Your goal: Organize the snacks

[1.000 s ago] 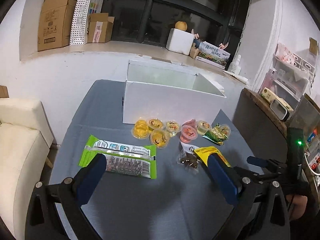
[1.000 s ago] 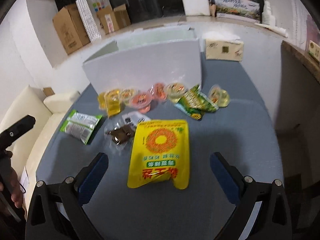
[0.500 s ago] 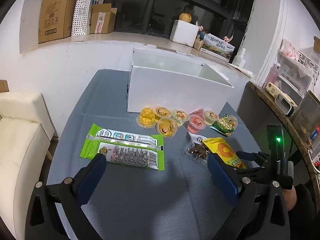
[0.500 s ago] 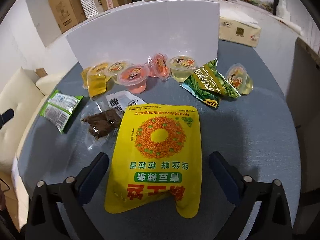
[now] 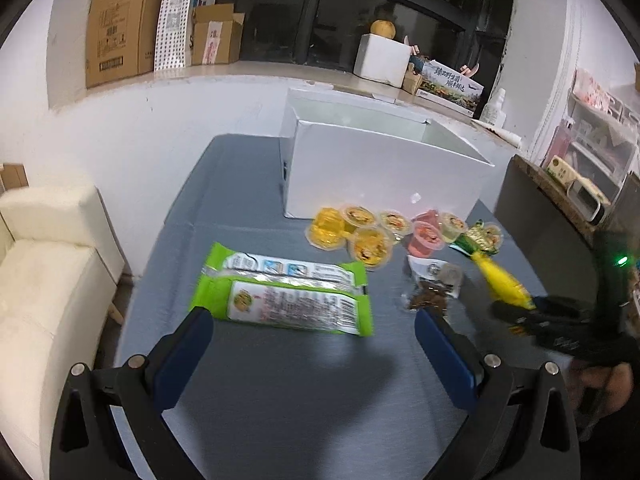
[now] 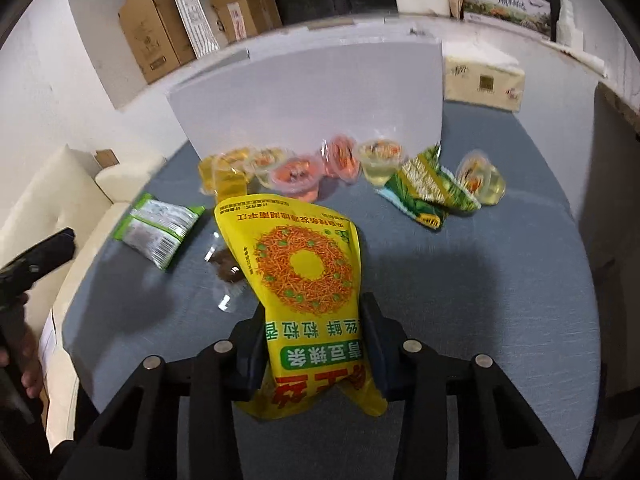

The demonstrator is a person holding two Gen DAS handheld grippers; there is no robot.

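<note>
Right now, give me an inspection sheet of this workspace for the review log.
Surface: grey table, snacks spread on it.
Job's things: white box, open top; yellow snack bag; green wafer pack; jelly cups; small green packet; brown snack pouch.
Clutter: tissue box beside the white box.
Grippers: right claw closing, pads pinching the yellow snack bag; left claw open, nothing between its pads.
Cables: nothing seen.
Surroundings: cream sofa; cardboard boxes on the ledge.
</note>
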